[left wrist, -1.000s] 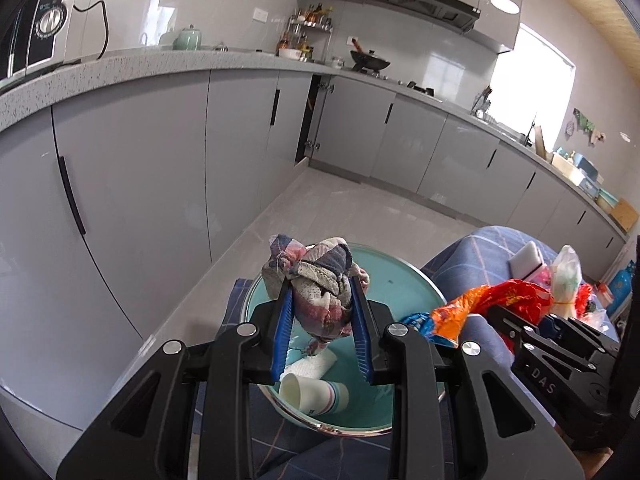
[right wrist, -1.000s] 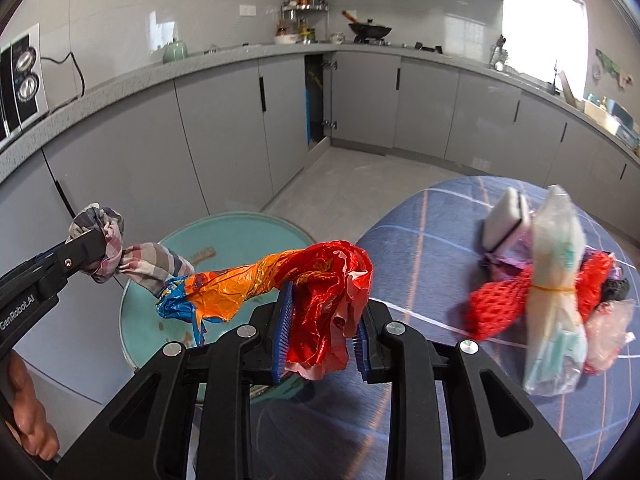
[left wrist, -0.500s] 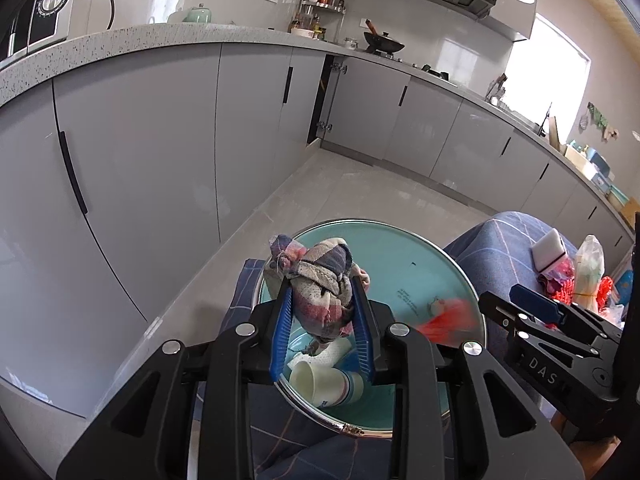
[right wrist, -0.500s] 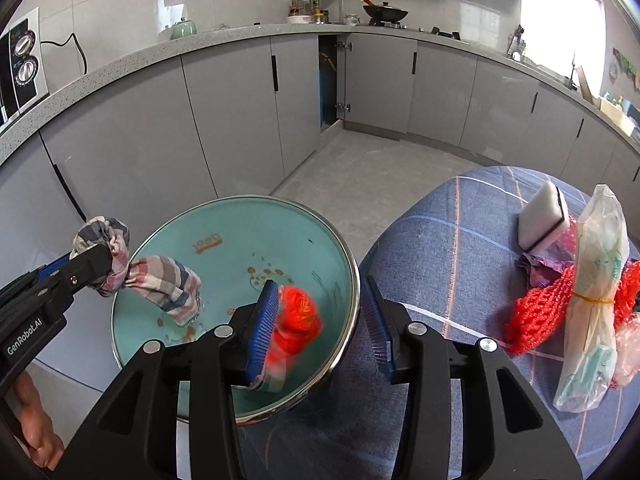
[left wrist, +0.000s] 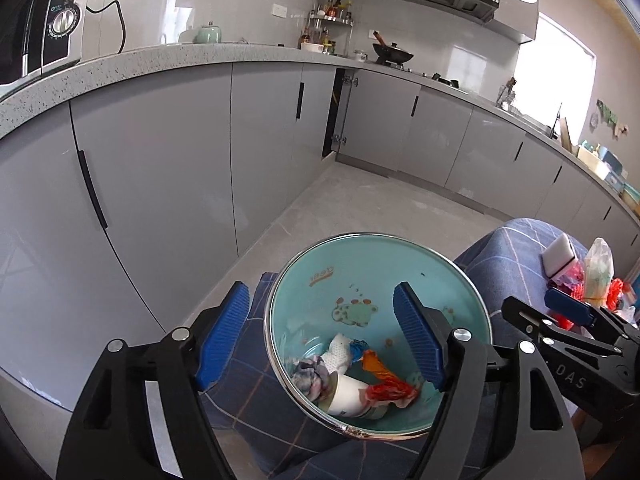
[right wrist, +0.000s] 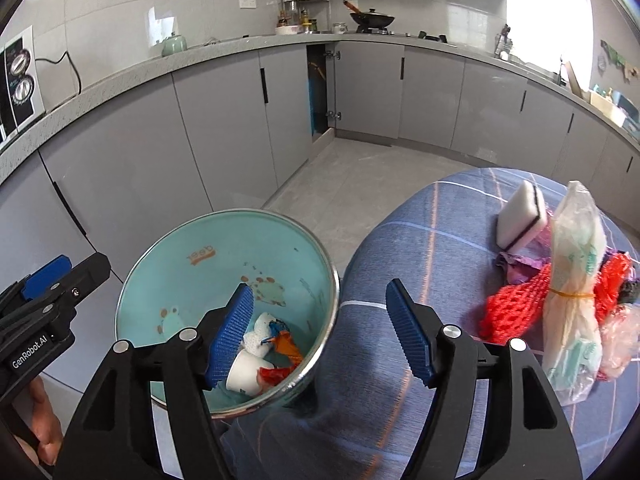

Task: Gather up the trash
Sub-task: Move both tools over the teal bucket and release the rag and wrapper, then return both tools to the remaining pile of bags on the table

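A teal bowl (left wrist: 360, 272) with a steel rim stands on the blue checked tablecloth; it also shows in the right wrist view (right wrist: 192, 256). Inside lie a plaid rag (left wrist: 310, 376), a paper cup (left wrist: 350, 398), a white wad (left wrist: 338, 356) and a red-orange wrapper (left wrist: 384, 386). My left gripper (left wrist: 320, 338) is open and empty above the bowl. My right gripper (right wrist: 320, 334) is open and empty over the bowl's right rim. More trash lies on the table's right: a red net (right wrist: 516, 304), a pale plastic bag (right wrist: 572, 280), a white sponge (right wrist: 520, 220).
Grey kitchen cabinets (left wrist: 192, 160) run along the left and back under a speckled counter. One cabinet door (right wrist: 316, 92) stands ajar. Tiled floor (left wrist: 380, 204) lies beyond the table. A pink plastic bag (right wrist: 620, 336) lies at the table's right edge.
Both grippers opened. The plaid rag dropped from the left gripper into the bowl, and the red-orange wrapper dropped from the right gripper into the bowl.
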{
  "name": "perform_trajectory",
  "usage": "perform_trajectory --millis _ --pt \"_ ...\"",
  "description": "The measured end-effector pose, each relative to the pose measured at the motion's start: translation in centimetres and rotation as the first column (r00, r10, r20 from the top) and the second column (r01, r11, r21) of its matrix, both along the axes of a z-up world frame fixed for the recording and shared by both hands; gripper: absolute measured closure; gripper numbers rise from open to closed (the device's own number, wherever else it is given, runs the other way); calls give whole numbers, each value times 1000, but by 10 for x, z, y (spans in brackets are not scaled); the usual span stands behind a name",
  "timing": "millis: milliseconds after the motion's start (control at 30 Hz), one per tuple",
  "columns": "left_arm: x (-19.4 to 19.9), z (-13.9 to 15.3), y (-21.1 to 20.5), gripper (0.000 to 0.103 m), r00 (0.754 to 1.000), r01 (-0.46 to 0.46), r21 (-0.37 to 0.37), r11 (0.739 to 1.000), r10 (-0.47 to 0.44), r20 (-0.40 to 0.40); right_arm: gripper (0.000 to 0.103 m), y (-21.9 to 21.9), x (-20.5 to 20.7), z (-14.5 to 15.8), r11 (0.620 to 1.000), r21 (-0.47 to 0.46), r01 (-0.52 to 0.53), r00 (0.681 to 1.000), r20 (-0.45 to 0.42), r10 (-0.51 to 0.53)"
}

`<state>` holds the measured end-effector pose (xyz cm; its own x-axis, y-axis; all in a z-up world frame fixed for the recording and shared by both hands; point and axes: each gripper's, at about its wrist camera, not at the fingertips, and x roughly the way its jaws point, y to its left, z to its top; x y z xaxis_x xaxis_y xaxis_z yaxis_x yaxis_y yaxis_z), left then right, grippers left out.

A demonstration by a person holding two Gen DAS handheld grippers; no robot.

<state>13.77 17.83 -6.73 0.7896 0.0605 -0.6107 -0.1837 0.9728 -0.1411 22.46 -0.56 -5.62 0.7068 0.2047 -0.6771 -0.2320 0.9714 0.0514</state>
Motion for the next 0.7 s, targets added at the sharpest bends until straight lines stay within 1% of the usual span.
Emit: perform_trajectory --millis 100,200,267,433,533,600,700 --pt "-3 5 -4 21 1000 -12 5 1000 12 7 34 -10 -5 5 1000 17 15 1000 7 -15" --pt "-6 9 -14 19 1000 -8 31 999 7 19 34 -24 -11 10 998 39 43 999 14 -44" --pt "-7 11 -25 15 1000 6 51 999 -8 23 34 -35 -16 12 997 51 56 998 16 -57" --pt "-7 14 -52 13 998 58 70 996 -59 16 34 -54 -26 13 994 43 99 995 24 -100" --pt "-10 15 -63 6 997 69 85 994 -71 18 34 -67 -31 14 990 56 128 991 24 -129" --pt "-13 16 -71 6 996 80 92 993 -82 24 31 -74 -35 16 987 65 144 989 29 -146" --pt "-15 18 -78 6 995 92 99 991 -95 25 31 -85 -42 20 984 77 163 985 42 -166"
